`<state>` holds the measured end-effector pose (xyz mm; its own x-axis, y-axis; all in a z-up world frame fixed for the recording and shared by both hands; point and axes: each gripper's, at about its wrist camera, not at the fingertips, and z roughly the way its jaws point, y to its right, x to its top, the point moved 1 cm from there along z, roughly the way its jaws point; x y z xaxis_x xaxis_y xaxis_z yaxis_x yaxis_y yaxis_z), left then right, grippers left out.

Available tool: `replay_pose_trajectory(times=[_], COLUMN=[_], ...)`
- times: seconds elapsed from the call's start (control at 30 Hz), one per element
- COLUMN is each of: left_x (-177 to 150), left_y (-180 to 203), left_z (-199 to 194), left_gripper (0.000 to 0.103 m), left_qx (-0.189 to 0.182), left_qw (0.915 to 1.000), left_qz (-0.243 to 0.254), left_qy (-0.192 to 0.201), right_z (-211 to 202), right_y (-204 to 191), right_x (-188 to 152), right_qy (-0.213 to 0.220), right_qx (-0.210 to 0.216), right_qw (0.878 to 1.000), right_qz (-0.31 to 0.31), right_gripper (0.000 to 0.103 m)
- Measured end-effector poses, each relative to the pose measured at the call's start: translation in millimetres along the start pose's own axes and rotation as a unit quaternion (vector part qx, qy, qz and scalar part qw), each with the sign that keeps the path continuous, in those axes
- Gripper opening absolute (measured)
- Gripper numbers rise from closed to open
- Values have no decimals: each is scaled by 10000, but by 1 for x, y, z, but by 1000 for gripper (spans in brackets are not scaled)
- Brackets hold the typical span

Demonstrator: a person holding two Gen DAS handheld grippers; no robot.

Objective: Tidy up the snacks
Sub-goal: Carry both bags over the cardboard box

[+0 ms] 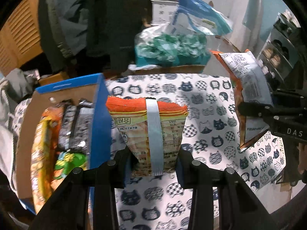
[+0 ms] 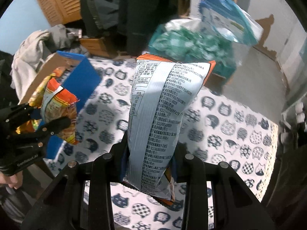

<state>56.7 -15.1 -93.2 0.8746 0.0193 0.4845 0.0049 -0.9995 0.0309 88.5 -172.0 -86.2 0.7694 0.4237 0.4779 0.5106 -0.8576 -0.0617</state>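
Observation:
My left gripper is shut on a small orange snack bag with a pale back strip, held above the cat-print cloth beside the blue cardboard box. The box holds several snack packs. My right gripper is shut on a tall snack bag with a silver printed back and orange edges, held upright over the cloth. The left gripper and its bag show at the left of the right wrist view. The right gripper's bag shows at the right of the left wrist view.
A clear bag of green-wrapped sweets sits on a teal box at the far edge, with a blue zip pouch behind it. Dark clothes hang behind the table. Shelves stand at the right. Grey clothing is piled at the left.

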Motion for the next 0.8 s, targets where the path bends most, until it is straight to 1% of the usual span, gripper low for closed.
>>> replay_pose_trajectory(times=[0.2,0.43,0.73,0.8], left_x=[-9,-19,-30,-32], left_y=[-37,-85,-131,-139], left_z=[-22,-42,-57,-57], left_gripper=[38,38,38,38], left_qx=[153,285,489,476], left_qw=[9996,9976,9936,9929], left_qz=[-218,-596,-971,-1051], left_qy=[130,200,304,290], right_z=[0,4,16,22], right_y=[-35,-78,-128,-141], right_x=[17,39,59,63], right_qy=[50,72,-8,-56], right_qx=[231,527,828,919], right_qw=[9995,9977,9944,9933], right_qz=[-216,-418,-660,-691], right_gripper=[33,34,34,34])
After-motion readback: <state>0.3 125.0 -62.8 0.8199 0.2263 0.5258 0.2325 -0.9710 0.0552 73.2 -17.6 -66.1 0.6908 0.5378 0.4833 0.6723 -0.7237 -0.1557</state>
